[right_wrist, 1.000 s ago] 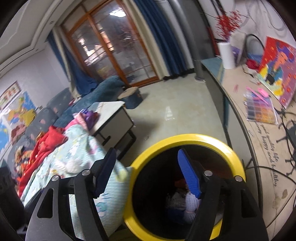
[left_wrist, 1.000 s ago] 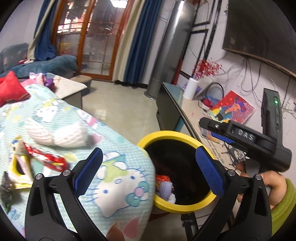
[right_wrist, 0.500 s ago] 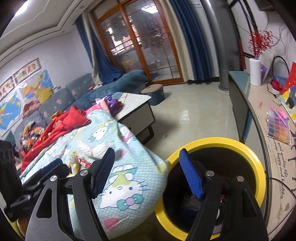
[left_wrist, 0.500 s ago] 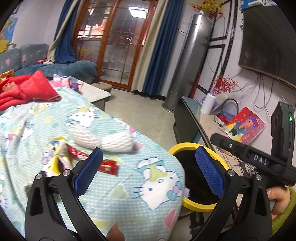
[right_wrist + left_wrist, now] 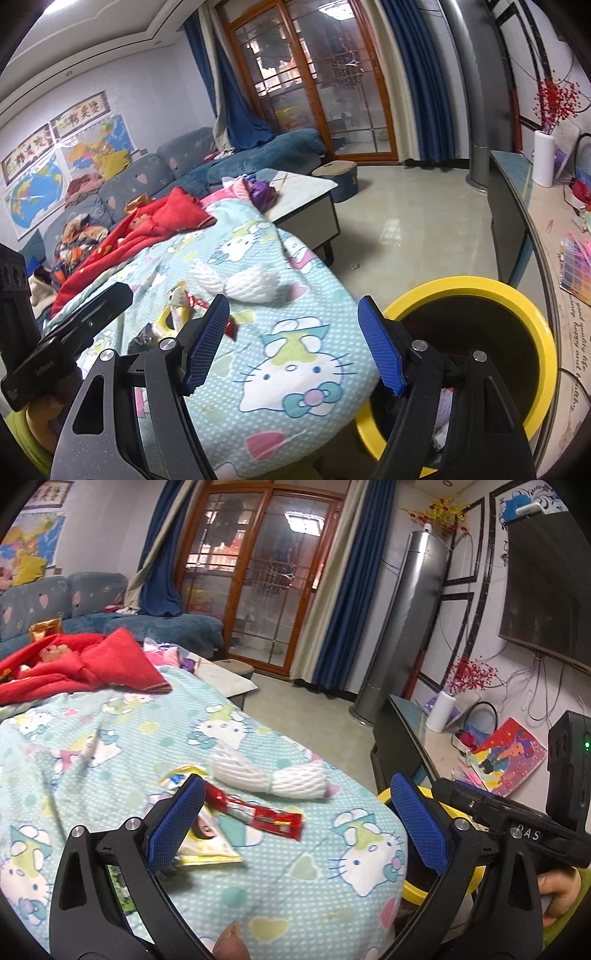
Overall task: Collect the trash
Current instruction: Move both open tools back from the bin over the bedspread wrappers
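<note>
Yellow-rimmed bin (image 5: 476,291), contents dim; both grippers' fingers (image 5: 177,827) (image 5: 207,339) wide apart, empty.

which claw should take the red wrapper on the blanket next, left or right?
Left, probably. The left claw is open with the red wrapper right between its fingers. The right claw is also open and empty, but sits nearer the yellow bin, with the wrapper off beyond its left finger.

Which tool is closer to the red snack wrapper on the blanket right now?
Left. The left tool hangs right over the red snack wrapper; the right tool sits off to its side, near the yellow bin.
</note>
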